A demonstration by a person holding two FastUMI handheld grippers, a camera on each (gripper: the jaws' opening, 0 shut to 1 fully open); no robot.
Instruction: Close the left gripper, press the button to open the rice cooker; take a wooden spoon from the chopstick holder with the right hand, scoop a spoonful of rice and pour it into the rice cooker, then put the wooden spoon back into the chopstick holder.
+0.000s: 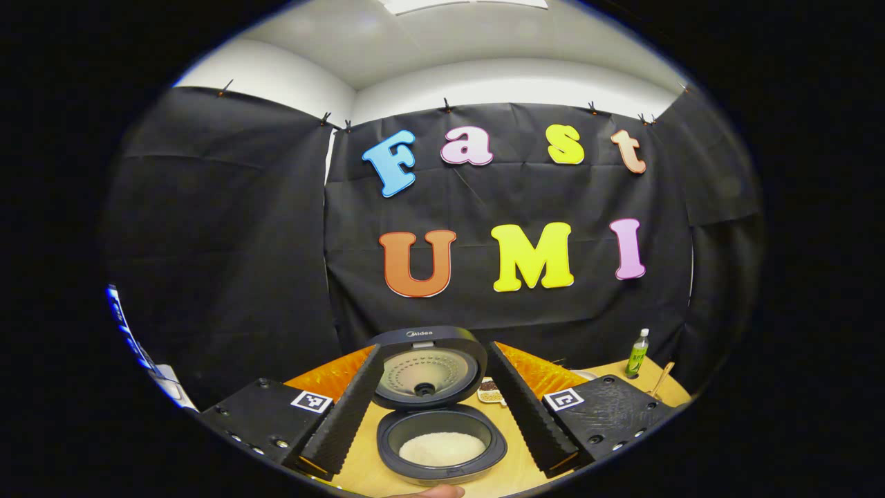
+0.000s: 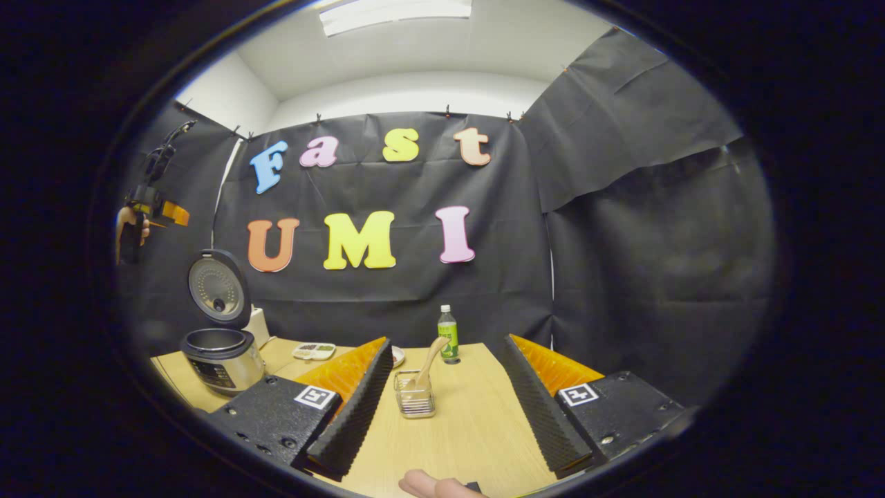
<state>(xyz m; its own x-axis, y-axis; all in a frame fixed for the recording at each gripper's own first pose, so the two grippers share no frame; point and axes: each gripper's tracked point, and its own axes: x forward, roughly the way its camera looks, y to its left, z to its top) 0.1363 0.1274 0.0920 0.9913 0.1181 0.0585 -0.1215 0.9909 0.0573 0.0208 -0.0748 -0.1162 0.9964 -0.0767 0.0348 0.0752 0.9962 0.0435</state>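
The rice cooker [image 1: 442, 470] stands open just beyond my left gripper [image 1: 442, 462], lid [image 1: 425, 366] raised, white rice [image 1: 442, 448] in its pot. My left gripper is open, with a finger on each side of the cooker and nothing held. In the right gripper view the wire chopstick holder [image 2: 415, 402] stands on the table ahead of my open right gripper [image 2: 449, 460], with the wooden spoon [image 2: 430, 356] leaning upright in it. The cooker [image 2: 221, 356] is at far left there. Above it a hand [image 2: 130, 228] holds the left gripper [image 2: 155, 200] high in the air.
A green bottle [image 2: 448, 333] stands behind the holder near the table's back edge. A small divided dish [image 2: 313, 351] and a plate [image 2: 398, 356] lie between cooker and holder. The wooden table [image 2: 470, 429] ends near the black cloth wall. A fingertip [image 2: 422, 484] shows at the bottom.
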